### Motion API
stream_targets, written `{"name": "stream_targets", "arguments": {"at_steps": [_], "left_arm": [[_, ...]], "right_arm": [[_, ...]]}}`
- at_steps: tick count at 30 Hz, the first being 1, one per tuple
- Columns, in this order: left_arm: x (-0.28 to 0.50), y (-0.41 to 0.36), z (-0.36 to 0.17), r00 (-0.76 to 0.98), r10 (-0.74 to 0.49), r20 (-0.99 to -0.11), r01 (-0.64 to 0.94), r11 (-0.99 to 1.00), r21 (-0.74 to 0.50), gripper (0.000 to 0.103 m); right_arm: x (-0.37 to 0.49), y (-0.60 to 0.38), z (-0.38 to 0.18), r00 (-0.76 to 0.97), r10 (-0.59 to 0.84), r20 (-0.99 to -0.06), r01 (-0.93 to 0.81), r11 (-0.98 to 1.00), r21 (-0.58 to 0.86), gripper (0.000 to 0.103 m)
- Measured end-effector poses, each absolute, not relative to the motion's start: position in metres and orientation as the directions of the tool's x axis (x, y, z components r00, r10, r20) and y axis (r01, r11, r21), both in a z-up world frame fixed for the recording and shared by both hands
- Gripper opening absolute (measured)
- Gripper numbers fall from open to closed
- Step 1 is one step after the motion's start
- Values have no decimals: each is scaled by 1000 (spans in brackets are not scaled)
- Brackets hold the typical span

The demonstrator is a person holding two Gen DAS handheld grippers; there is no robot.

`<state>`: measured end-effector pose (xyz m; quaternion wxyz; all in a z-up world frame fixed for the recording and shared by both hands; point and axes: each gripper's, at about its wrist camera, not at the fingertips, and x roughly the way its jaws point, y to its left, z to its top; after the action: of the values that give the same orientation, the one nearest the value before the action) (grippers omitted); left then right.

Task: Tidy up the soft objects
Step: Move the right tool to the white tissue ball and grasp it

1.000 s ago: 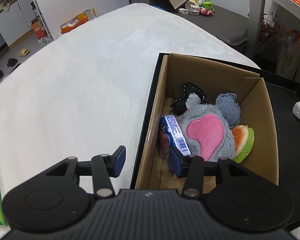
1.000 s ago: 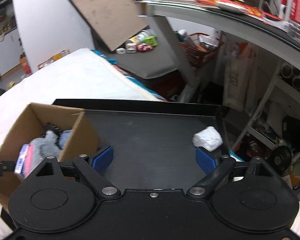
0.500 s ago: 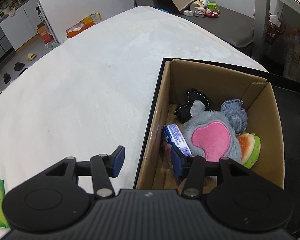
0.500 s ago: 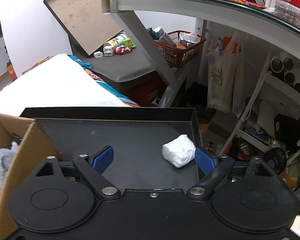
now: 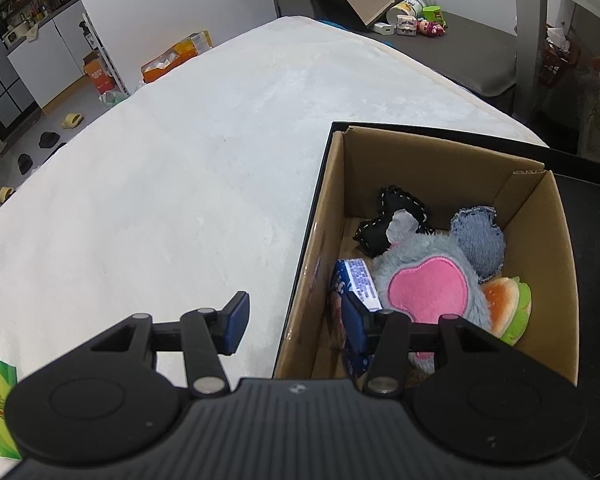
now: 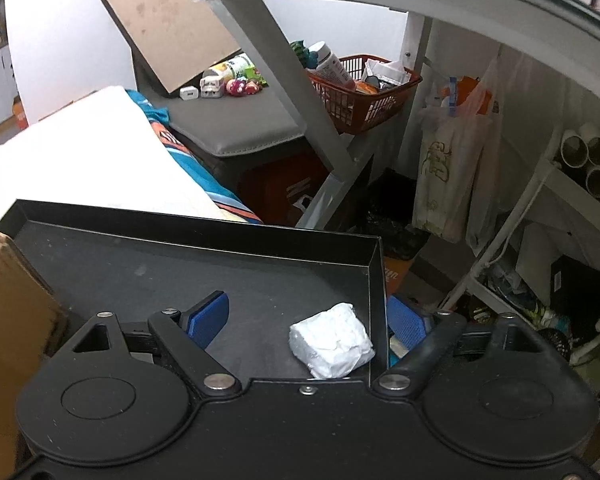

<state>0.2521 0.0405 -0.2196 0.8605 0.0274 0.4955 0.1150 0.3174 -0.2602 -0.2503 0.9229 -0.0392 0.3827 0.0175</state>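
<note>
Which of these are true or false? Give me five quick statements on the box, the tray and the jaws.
1. The white wad lies in the black tray. True.
2. The cardboard box is empty. False: it holds a grey-pink plush and other soft toys.
3. The right gripper grips the wad. False: its jaws are apart, not touching it.
4. The box stands inside the tray. True.
5. The left gripper straddles the box's near wall. True.

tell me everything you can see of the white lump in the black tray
The white lump is a crumpled, roughly blocky wad, looking like soft tissue or foam. It lies on the black tray floor in the near right corner, against the right wall. It sits between the right tool's open pads, untouched by either.
</note>
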Motion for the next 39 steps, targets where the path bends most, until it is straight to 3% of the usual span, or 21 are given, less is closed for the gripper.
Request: {"name": "stream_targets", "arguments": {"at_steps": [13,16,19,27,28,29,30,37,38,39], "left_arm": [[253,43,-220,473,223,-853,-183,971,152,49],[252,43,-220,472,218,-854,-182,972,148,49],[250,46,-220,471,212,-856,-181,973,141,49],[248,46,-221,469,200,-861,-179,975,129,49],[248,46,-221,469,198,-861,-178,976,127,49],[248,47,-221,468,196,-862,-178,976,125,49],[248,47,-221,467,193,-863,-178,976,122,49],[245,49,-219,470,179,-864,-179,978,105,49],[244,49,-219,471,178,-864,-178,978,105,49],[244,50,-219,470,177,-865,-177,979,104,49]], "right_arm": [[327,-256,-265,655,-47,-754,-119,979,-165,78],[326,-260,-269,627,-63,-776,-108,980,-167,69],[321,-265,-269,623,-83,-778,-97,978,-182,50],[305,-270,-257,658,-67,-750,-92,981,-168,41],[302,-270,-256,664,-67,-745,-93,981,-171,36],[300,-270,-255,667,-49,-743,-103,982,-157,14],[299,-271,-253,655,-23,-755,-113,985,-128,10],[289,-265,-245,661,-16,-751,-124,984,-130,10],[291,-264,-245,659,-18,-752,-125,983,-133,14],[291,-264,-245,659,-19,-752,-126,983,-136,27]]}}
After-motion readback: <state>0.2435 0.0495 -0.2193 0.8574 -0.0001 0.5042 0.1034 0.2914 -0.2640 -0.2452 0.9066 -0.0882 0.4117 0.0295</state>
